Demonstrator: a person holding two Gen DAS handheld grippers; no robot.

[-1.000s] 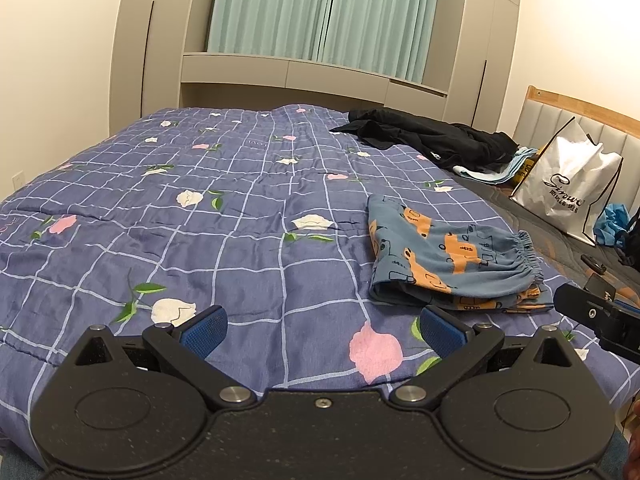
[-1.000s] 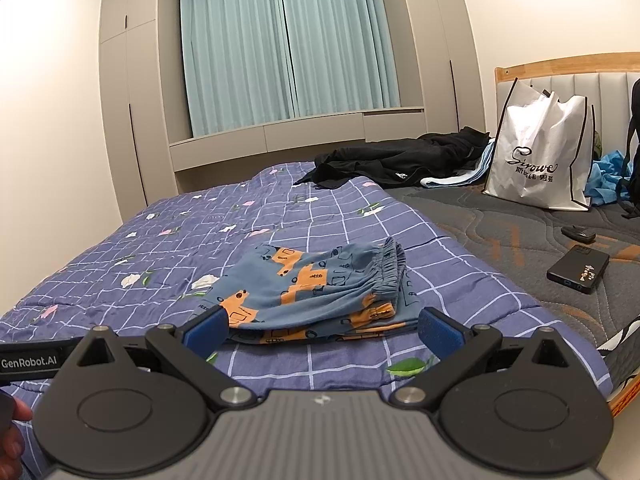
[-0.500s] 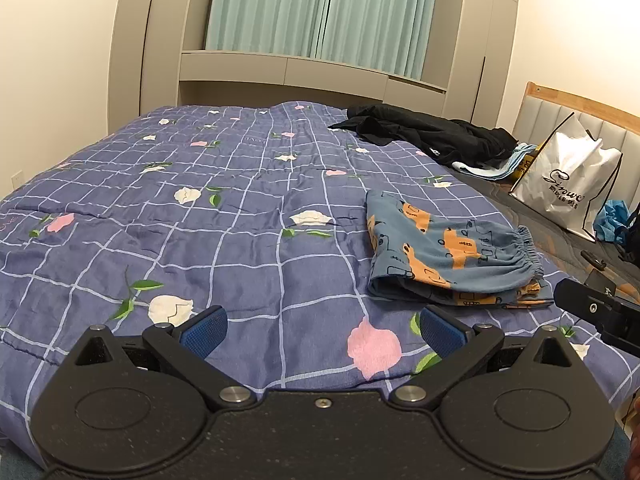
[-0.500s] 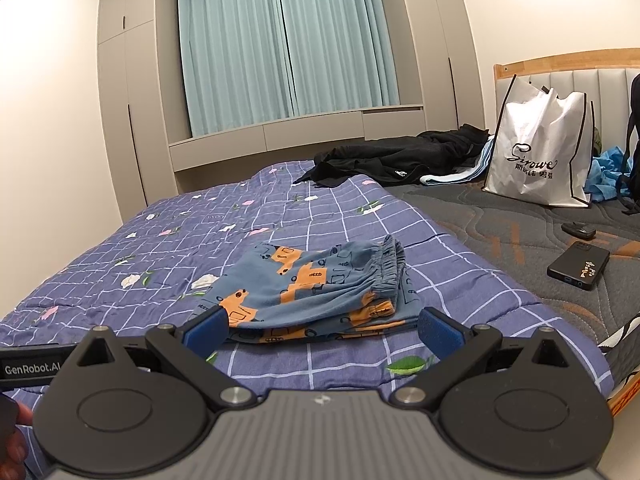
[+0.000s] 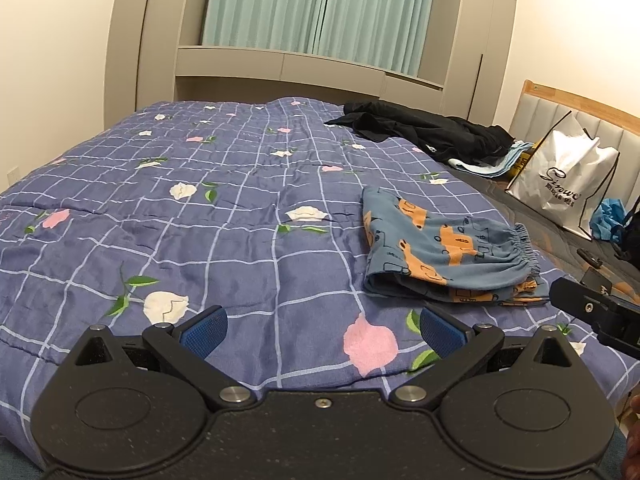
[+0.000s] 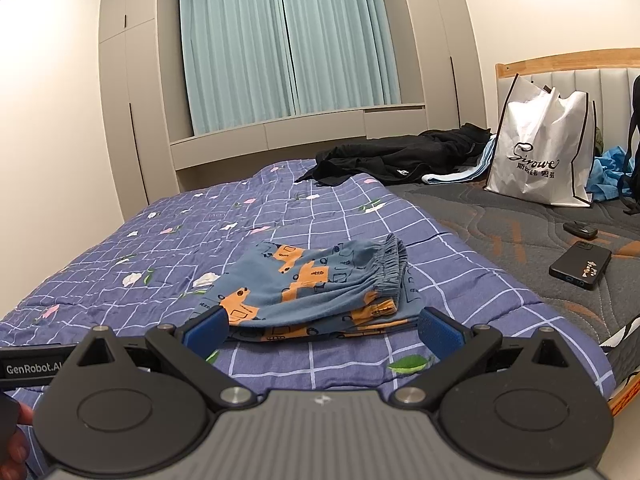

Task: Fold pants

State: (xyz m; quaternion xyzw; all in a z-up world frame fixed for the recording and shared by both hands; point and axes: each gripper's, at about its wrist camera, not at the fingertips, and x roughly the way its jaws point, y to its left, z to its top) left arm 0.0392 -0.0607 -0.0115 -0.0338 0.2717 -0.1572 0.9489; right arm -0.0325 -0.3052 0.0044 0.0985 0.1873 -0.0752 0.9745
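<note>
Ahead of both released jaws, one folded pants bundle lies on the quilted bed; one white bag stands beyond.

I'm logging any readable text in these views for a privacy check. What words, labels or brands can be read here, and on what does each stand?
"GenRobot.AI": white lettering on the black bar at the left edge of the right wrist view.
"Sirowe": black script on the white shopping bag; the line of characters under it is too small to read.
Gold print on the black phone: too small to read.
White mark on the black clothing: too blurred to read.
</note>
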